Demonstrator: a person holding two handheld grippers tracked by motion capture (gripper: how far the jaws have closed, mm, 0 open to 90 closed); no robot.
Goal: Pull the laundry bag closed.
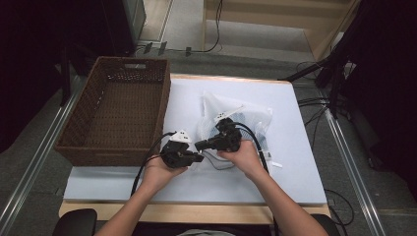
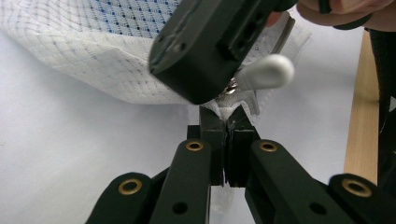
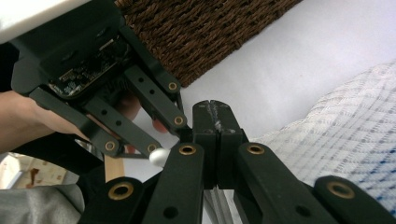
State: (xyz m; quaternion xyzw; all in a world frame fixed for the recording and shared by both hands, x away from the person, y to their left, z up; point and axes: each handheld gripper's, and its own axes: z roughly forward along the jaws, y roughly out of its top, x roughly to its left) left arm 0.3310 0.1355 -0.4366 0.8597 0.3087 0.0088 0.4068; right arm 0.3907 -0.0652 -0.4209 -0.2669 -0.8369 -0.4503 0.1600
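A person sits at the near side of a white table (image 1: 295, 147) and holds a claw in each hand. A see-through mesh bag (image 1: 251, 120) with white and blue things inside lies in the middle of the table, a bit to the right. Its near left corner is where both claws meet.

The left claw (image 1: 199, 157) points to the right. Its two black jaws are squeezed together, and a thin bit of the bag's (image 2: 93, 60) edge is pinched between them. Just past these jaws sits a small white zipper pull (image 2: 266, 72) with a shiny metal bit beside it.

The right claw (image 1: 199, 145) points to the left and comes right up to the left one. Its jaws are pressed together too. I cannot tell if they are pinching anything. From the right claw's own camera, the white pull (image 3: 159, 156) peeks out just beside its jaws.

A big brown woven basket (image 1: 83, 113) stands on the left side of the table, near the left hand (image 1: 160, 174). The right hand (image 1: 243, 157) rests over the near edge of the bag.
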